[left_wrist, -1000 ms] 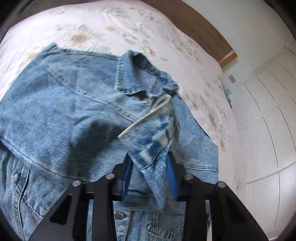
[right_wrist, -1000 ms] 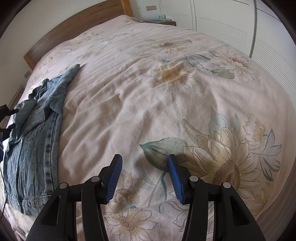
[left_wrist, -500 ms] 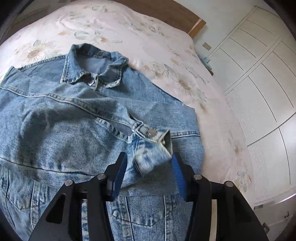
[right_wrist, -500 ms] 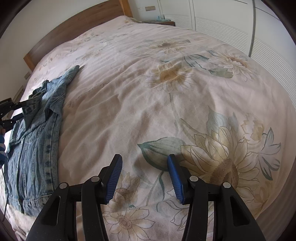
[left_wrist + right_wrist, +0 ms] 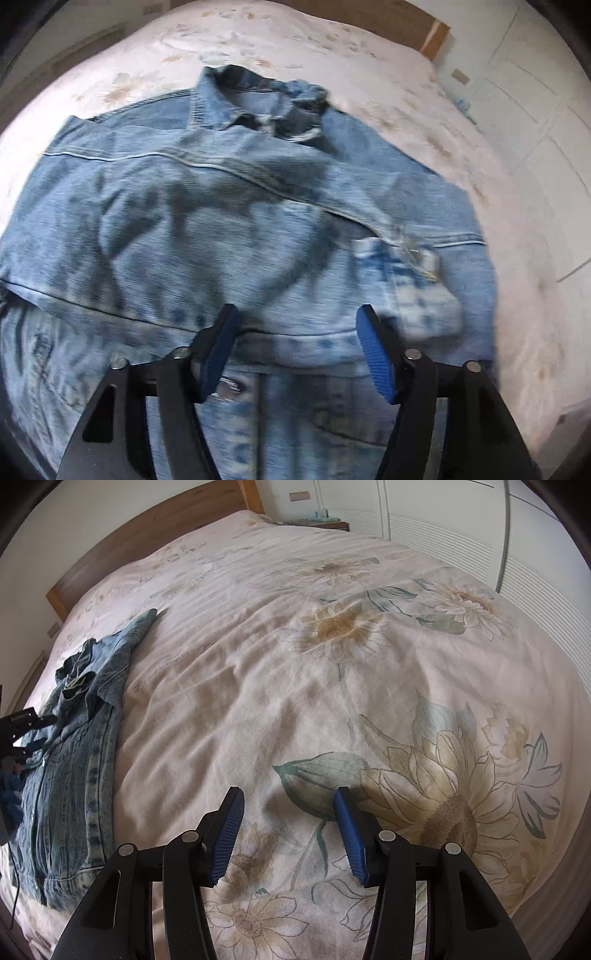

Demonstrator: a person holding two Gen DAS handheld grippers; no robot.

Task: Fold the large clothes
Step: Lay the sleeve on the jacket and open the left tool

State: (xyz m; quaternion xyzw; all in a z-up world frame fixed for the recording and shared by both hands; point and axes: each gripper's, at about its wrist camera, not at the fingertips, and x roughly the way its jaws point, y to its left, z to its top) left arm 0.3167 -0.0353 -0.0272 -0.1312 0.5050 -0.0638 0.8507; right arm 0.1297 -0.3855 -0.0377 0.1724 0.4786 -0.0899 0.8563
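A blue denim jacket [image 5: 229, 229] lies on the bed, collar [image 5: 258, 99] at the far end, one sleeve folded across its front with the cuff [image 5: 413, 273] lying to the right. My left gripper [image 5: 295, 343] hovers just above the jacket, its jaws opening, and nothing is pinched between the blue pads. In the right wrist view the same jacket [image 5: 77, 768] lies at the far left of the bed, with the left gripper [image 5: 22, 731] beside it. My right gripper [image 5: 286, 827] stands open over bare bedspread, holding nothing.
The bed is covered by a pale sunflower-print bedspread [image 5: 332, 664] with a wooden headboard [image 5: 155, 535] behind. White slatted wardrobe doors [image 5: 461, 539] run along the far side. A small nightstand [image 5: 328, 520] stands by the headboard.
The left gripper carried the sleeve cuff across the jacket, laid it down and let go, its jaws spreading apart. It then shifted left of the cuff. The right gripper stayed still.
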